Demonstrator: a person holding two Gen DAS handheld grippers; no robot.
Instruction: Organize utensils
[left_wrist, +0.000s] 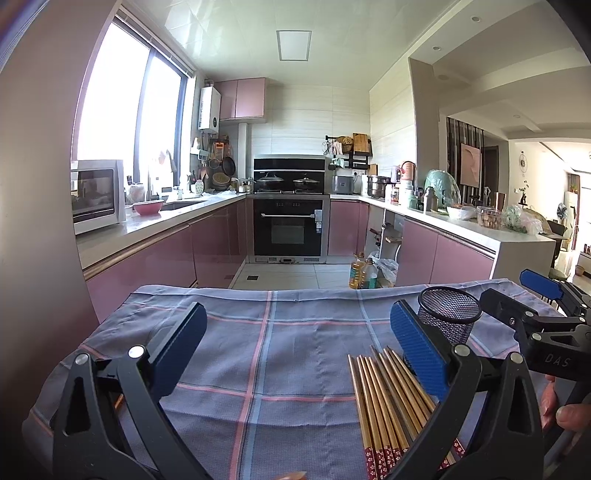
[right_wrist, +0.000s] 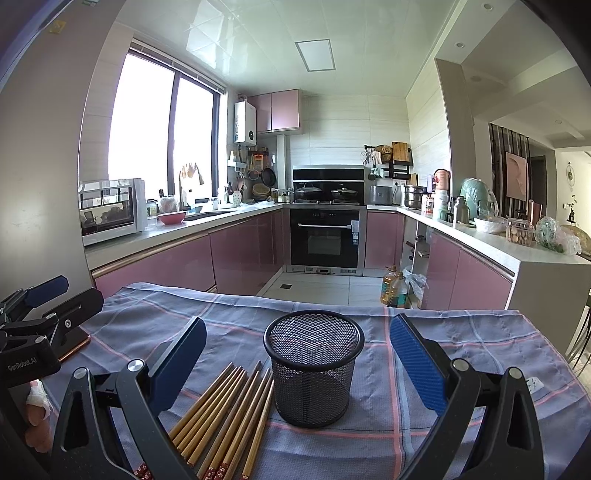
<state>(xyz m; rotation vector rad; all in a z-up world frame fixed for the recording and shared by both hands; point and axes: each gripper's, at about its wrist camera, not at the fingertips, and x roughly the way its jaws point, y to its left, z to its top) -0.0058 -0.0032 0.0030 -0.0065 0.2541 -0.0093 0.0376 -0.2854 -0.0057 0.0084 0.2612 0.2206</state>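
Both wrist views sit low and close over the cloth (left_wrist: 258, 332), facing the oven (left_wrist: 288, 229) at 12 o'clock; both share the chopsticks (right_wrist: 225, 410) and holder (right_wrist: 314, 365).

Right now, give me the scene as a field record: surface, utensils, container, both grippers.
surface: checked blue-grey cloth with pink stripes covering the table
utensils: bundle of bamboo chopsticks with red flowered ends, lying flat on the cloth, left of the holder
container: black wire-mesh cylindrical holder, upright, empty
left gripper: open, holding nothing
right gripper: open, holder between its fingers, untouched
progress: no chopsticks in the holder yet
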